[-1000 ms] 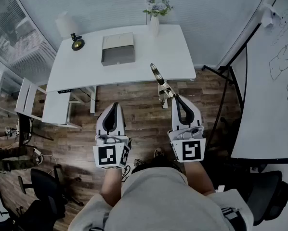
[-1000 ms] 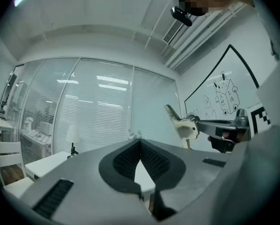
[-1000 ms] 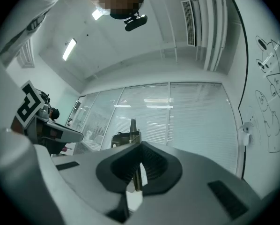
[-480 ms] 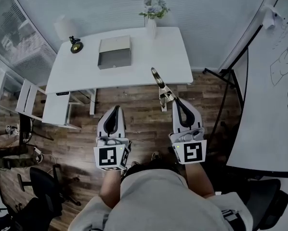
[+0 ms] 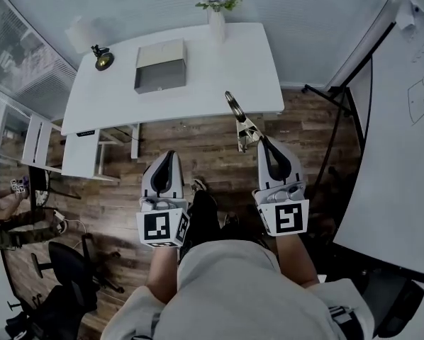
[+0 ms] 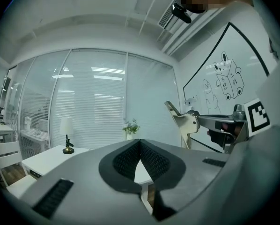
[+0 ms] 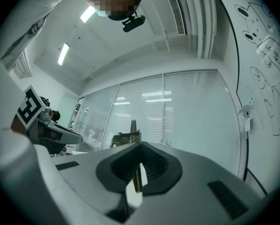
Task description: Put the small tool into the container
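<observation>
The right gripper (image 5: 263,142) is pinching the small tool (image 5: 240,121) tight, in the air short of the desk (image 5: 226,69). The container (image 5: 159,67) is sitting on that desk, and the left gripper (image 5: 168,156) is hovering closed, empty.

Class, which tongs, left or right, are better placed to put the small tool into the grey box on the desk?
Right. The right tongs are shut on the small tool. The left tongs are shut with nothing between them. The grey box sits ahead on the white desk.
</observation>
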`<act>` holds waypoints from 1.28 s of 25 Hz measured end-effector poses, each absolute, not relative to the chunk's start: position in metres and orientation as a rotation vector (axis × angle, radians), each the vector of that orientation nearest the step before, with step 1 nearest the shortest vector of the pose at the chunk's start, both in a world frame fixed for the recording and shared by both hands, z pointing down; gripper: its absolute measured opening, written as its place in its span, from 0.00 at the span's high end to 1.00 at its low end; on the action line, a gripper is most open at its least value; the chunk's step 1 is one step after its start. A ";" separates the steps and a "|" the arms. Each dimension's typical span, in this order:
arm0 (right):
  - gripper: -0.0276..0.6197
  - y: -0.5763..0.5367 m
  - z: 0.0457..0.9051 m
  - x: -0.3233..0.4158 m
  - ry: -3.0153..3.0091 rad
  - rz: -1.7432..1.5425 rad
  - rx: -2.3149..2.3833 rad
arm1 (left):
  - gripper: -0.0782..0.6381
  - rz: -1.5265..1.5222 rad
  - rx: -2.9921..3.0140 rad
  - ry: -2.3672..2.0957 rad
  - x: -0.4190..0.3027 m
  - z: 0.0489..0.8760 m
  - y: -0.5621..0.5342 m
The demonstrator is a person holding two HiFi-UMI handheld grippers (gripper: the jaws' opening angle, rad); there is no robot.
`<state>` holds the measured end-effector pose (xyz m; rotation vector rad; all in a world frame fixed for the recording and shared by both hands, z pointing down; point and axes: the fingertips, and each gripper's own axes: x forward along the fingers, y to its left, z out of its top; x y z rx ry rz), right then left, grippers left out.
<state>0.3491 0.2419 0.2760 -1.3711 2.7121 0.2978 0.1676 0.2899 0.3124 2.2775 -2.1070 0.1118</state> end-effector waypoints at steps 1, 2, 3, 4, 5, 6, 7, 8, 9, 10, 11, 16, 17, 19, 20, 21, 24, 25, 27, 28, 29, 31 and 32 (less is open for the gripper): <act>0.92 0.237 0.277 0.349 2.709 0.296 -1.372 | 0.86 0.111 2.274 -2.100 0.168 0.317 0.285; 0.92 0.233 0.280 0.349 2.713 0.296 -1.372 | 0.86 0.109 2.268 -2.094 0.167 0.321 0.279; 0.92 0.228 0.284 0.348 2.723 0.296 -1.372 | 0.86 0.107 2.262 -2.090 0.166 0.325 0.273; 0.92 0.222 0.287 0.347 2.732 0.296 -1.375 | 0.86 0.107 2.257 -2.084 0.165 0.329 0.267; 0.92 0.216 0.289 0.345 2.738 0.293 -1.380 | 0.86 0.109 2.253 -2.078 0.163 0.332 0.261; 0.92 0.210 0.290 0.343 2.744 0.289 -1.385 | 0.86 0.112 2.251 -2.070 0.160 0.335 0.253; 0.92 0.204 0.291 0.340 2.748 0.285 -1.386 | 0.86 0.114 2.248 -2.064 0.157 0.337 0.246; 0.92 0.197 0.292 0.336 2.752 0.282 -1.384 | 0.86 0.116 2.246 -2.059 0.153 0.339 0.238; 0.92 0.190 0.293 0.330 2.756 0.283 -1.378 | 0.86 0.116 2.245 -2.056 0.148 0.341 0.231; 0.92 0.183 0.294 0.325 2.760 0.287 -1.372 | 0.86 0.116 2.244 -2.054 0.143 0.343 0.222; 0.92 0.175 0.296 0.318 2.766 0.292 -1.366 | 0.86 0.116 2.245 -2.052 0.137 0.344 0.214; 0.92 0.133 0.294 0.279 2.782 0.309 -1.352 | 0.86 0.124 2.260 -2.027 0.100 0.342 0.164; 0.92 0.125 0.293 0.271 2.792 0.312 -1.353 | 0.86 0.127 2.266 -2.017 0.092 0.341 0.154; 0.92 0.106 0.291 0.255 2.809 0.321 -1.361 | 0.86 0.132 2.283 -1.997 0.075 0.337 0.131; 0.92 0.095 0.290 0.248 2.811 0.320 -1.369 | 0.86 0.130 2.292 -1.988 0.067 0.335 0.119; 0.92 0.085 0.289 0.241 2.809 0.315 -1.377 | 0.86 0.129 2.300 -1.979 0.059 0.335 0.108; 0.92 0.061 0.292 0.222 2.805 0.299 -1.401 | 0.86 0.133 2.317 -1.948 0.038 0.338 0.083; 0.92 0.055 0.293 0.216 2.809 0.297 -1.412 | 0.86 0.136 2.320 -1.935 0.032 0.339 0.076; 0.92 0.042 0.295 0.203 2.816 0.303 -1.435 | 0.86 0.132 2.324 -1.910 0.019 0.342 0.062; 0.92 0.035 0.294 0.196 2.815 0.311 -1.441 | 0.86 0.125 2.325 -1.900 0.013 0.343 0.054; 0.92 0.029 0.294 0.189 2.812 0.319 -1.442 | 0.86 0.118 2.324 -1.892 0.007 0.345 0.047; 0.92 0.019 0.295 0.177 2.811 0.317 -1.438 | 0.86 0.113 2.319 -1.875 -0.001 0.351 0.033; 0.92 0.015 0.296 0.173 2.817 0.310 -1.435 | 0.86 0.114 2.316 -1.865 -0.002 0.354 0.028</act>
